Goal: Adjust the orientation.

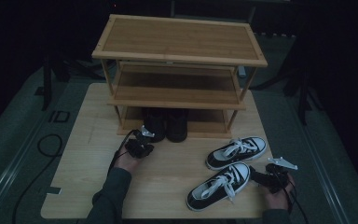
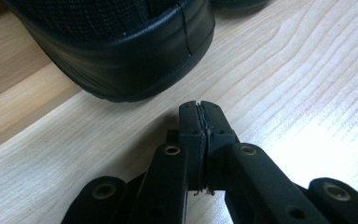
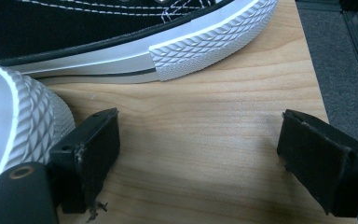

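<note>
Pale wooden table (image 1: 168, 177), dim room. Left gripper (image 2: 200, 112) clenched empty by black shoe (image 2: 121, 51); right gripper (image 3: 198, 144) released beside sneakers (image 1: 219, 185); rack (image 1: 179, 56) from above.

Pale wooden table (image 1: 84, 182), grain running across. Standing at its far side, a three-tier bamboo shoe rack (image 1: 179, 42). Two black shoes (image 1: 167, 123) side by side under the lowest tier. Near the right edge, two black-and-white sneakers (image 1: 228, 170) lying close together, toes angled rightward.
</note>
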The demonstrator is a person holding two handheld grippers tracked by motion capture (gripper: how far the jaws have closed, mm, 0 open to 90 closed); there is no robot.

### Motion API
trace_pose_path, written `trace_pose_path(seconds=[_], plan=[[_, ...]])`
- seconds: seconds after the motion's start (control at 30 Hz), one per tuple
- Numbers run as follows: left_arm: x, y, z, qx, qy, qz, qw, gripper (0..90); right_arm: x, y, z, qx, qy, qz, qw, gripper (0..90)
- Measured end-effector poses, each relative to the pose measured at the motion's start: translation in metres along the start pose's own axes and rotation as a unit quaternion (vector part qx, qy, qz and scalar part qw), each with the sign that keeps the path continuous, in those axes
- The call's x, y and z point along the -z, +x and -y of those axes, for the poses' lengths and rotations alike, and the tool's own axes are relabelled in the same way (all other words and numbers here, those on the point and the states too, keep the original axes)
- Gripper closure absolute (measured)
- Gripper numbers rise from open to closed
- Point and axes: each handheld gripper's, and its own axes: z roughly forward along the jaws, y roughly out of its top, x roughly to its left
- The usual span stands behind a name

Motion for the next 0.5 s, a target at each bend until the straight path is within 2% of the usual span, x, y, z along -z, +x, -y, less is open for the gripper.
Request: trace_pose_path(seconds=[0.37,0.43,0.5], plan=[[0.001,0.002,0.010,0.004,-0.002,-0.002,1.0000,82.4,0.000,0.000,-0.002,0.003,0.005,-0.003,1.0000,13.9],[0.002,0.002,0.012,0.002,-0.005,-0.003,1.0000,81.1,0.001,0.001,-0.005,0.007,0.019,-0.009,0.9998,19.6],[0.003,0.003,0.013,0.001,-0.008,-0.004,1.0000,79.4,0.003,0.001,-0.008,0.017,0.028,-0.018,0.9993,29.1]])
